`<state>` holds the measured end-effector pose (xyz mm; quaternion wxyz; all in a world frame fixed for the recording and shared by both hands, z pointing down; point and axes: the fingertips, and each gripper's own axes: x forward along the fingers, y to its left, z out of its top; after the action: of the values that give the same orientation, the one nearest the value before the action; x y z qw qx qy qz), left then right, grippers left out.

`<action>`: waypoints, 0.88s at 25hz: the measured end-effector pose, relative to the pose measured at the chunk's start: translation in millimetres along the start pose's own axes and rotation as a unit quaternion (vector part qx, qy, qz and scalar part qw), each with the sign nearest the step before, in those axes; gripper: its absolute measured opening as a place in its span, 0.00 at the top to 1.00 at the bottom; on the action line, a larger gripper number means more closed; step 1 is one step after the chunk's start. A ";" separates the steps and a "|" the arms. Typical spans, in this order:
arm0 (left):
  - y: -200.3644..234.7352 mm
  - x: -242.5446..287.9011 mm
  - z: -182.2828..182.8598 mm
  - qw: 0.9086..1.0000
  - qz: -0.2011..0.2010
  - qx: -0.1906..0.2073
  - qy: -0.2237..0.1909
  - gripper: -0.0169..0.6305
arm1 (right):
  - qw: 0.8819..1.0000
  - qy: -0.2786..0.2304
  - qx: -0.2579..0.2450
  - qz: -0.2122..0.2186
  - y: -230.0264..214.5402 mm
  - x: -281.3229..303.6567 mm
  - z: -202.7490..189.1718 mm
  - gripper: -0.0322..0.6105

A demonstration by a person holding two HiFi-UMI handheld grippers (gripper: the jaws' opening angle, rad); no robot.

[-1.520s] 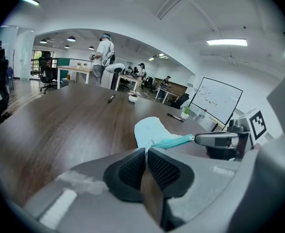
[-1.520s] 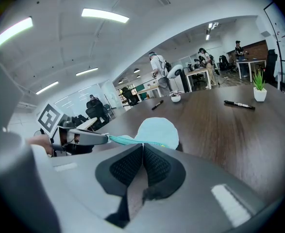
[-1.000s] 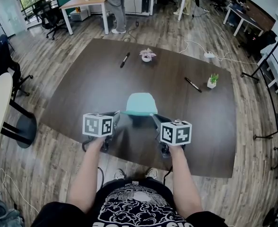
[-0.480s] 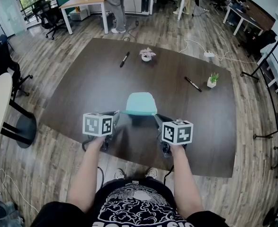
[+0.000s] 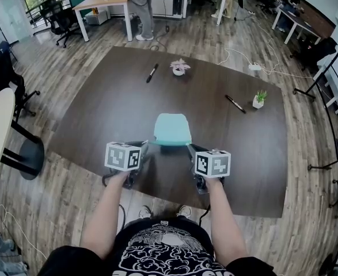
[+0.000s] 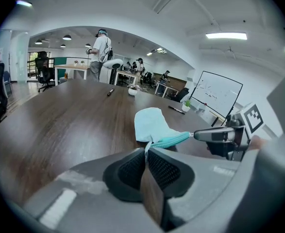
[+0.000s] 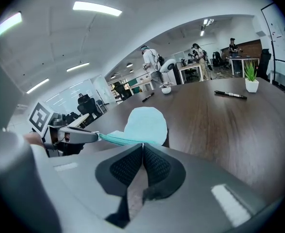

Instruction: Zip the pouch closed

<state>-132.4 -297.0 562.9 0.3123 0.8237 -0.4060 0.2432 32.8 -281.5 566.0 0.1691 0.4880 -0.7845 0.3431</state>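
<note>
A light teal pouch [image 5: 171, 128] is stretched between my two grippers over the near part of the dark table [image 5: 99, 108], its body bulging away from me. In the left gripper view the pouch [image 6: 152, 123] shows its darker teal zipper edge [image 6: 174, 140] running across to the right gripper [image 6: 196, 136]. My left gripper [image 6: 146, 151] is shut on a pale tab at the pouch's left end. My right gripper [image 7: 142, 145] is shut on the right end of the zipper edge [image 7: 118, 140]. The right gripper view also shows the left gripper [image 7: 97, 136] pinching the other end.
Two black markers [image 5: 151, 72] [image 5: 234, 102] lie farther back on the table. A small pink-flowered pot [image 5: 179, 67] and a green plant in a white pot [image 5: 258, 98] stand there too. A person stands beyond the table by desks; office chairs are at left.
Both grippers have sunk slightly toward the table, the left one edging a little to the right. The pouch stays pinched between them.
</note>
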 end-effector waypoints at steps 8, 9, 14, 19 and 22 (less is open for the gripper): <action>1.1 12.0 -19.8 1.000 0.001 0.006 0.027 0.93 | 1.000 0.020 0.014 -0.009 -8.3 10.1 -16.8 0.94; 1.1 12.6 -21.9 1.000 0.001 0.006 0.030 0.93 | 1.000 0.023 0.016 -0.010 -8.4 10.7 -18.9 0.93; 1.5 14.9 -30.3 0.999 -0.001 0.006 0.041 0.93 | 0.999 0.031 0.022 -0.014 -9.5 13.5 -26.1 0.93; -0.4 15.9 -36.2 0.999 -0.007 0.019 0.049 0.91 | 0.999 0.038 0.027 -0.016 -8.9 15.3 -31.8 0.92; -4.1 15.6 -36.4 0.998 -0.015 0.025 0.050 0.81 | 0.999 0.032 0.028 -0.017 -8.0 13.8 -30.4 0.89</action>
<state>-125.8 -277.2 596.8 0.3151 0.8238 -0.3714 0.2900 31.3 -271.5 598.8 0.1858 0.4945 -0.7605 0.3776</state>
